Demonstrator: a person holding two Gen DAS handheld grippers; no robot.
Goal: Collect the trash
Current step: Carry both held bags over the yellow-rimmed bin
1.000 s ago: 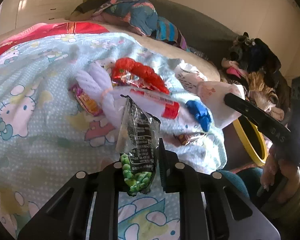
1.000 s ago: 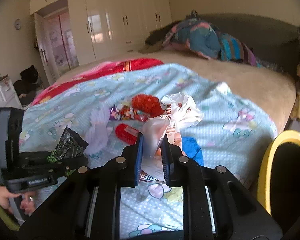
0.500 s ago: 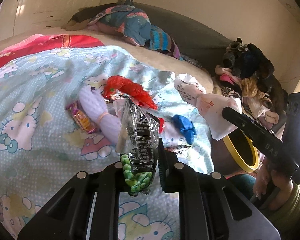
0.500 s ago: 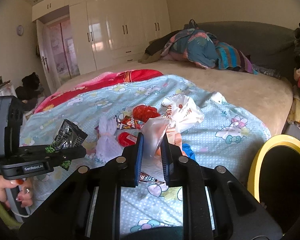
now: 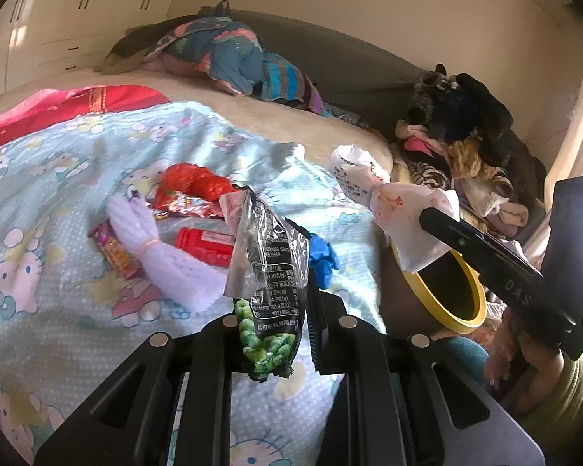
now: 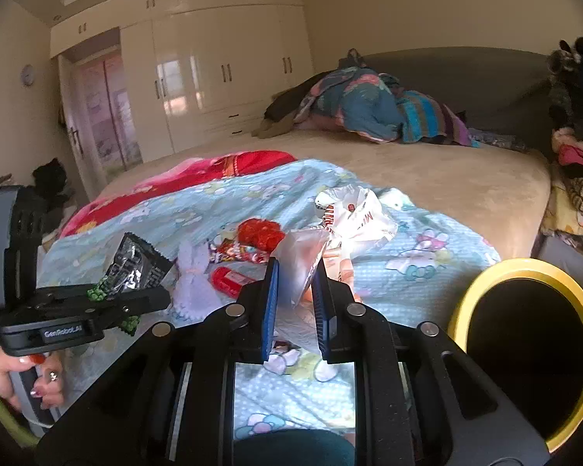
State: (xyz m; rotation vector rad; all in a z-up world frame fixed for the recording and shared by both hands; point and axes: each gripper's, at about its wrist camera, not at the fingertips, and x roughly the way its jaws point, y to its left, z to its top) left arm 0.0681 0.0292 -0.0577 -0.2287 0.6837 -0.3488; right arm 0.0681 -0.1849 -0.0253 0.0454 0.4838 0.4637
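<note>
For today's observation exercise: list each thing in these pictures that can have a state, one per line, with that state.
Left gripper: shut on the black-and-green pea snack packet, lifted off the bed.
Right gripper: shut on the crumpled white plastic bag, held up.
Yellow-rimmed black bin: open, lidless.
Red tube: lying on the blue cartoon blanket.
Cream wardrobe doors: closed.

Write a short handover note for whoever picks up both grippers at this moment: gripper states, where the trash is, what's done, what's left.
Left gripper: shut on the green pea snack packet, held above the bed.
Right gripper: shut on the white plastic bag, held near the yellow-rimmed bin beside the bed.
Done: two pieces picked up; neither is in the bin yet.
Left on the blue blanket: red crumpled wrapper, red tube, white knit piece, small orange packet, blue scrap. Drop both held items, then collect these.
</note>
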